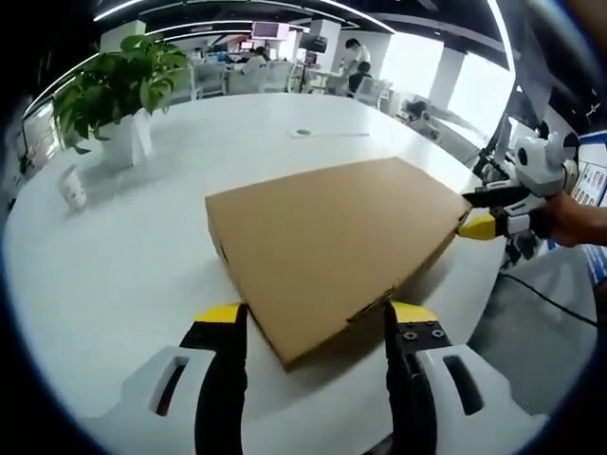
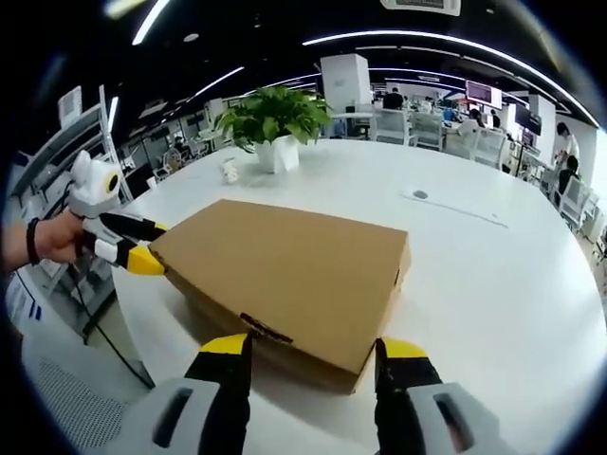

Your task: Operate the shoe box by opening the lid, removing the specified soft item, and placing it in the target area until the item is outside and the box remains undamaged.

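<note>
A flat brown cardboard shoe box (image 1: pixel 332 242) lies shut on the white table (image 1: pixel 123 275). In the left gripper view my left gripper (image 1: pixel 316 320) is open, its yellow-tipped jaws standing to either side of the box's near corner without clamping it. My right gripper (image 1: pixel 482 224), held by a hand, comes in from the right and sits at the box's far right corner. In the right gripper view the box (image 2: pixel 294 270) has its lid down; my right gripper (image 2: pixel 315 347) is open, with the box's near edge between its jaws. The left gripper (image 2: pixel 137 248) is at the left corner.
A potted plant (image 1: pixel 119 90) in a white pot and a small white object (image 1: pixel 72 188) stand at the table's far left. A round grommet (image 2: pixel 420 195) is set in the tabletop. Office chairs, desks and people (image 1: pixel 358 59) fill the background. A black cable (image 1: pixel 550 299) runs past the table edge.
</note>
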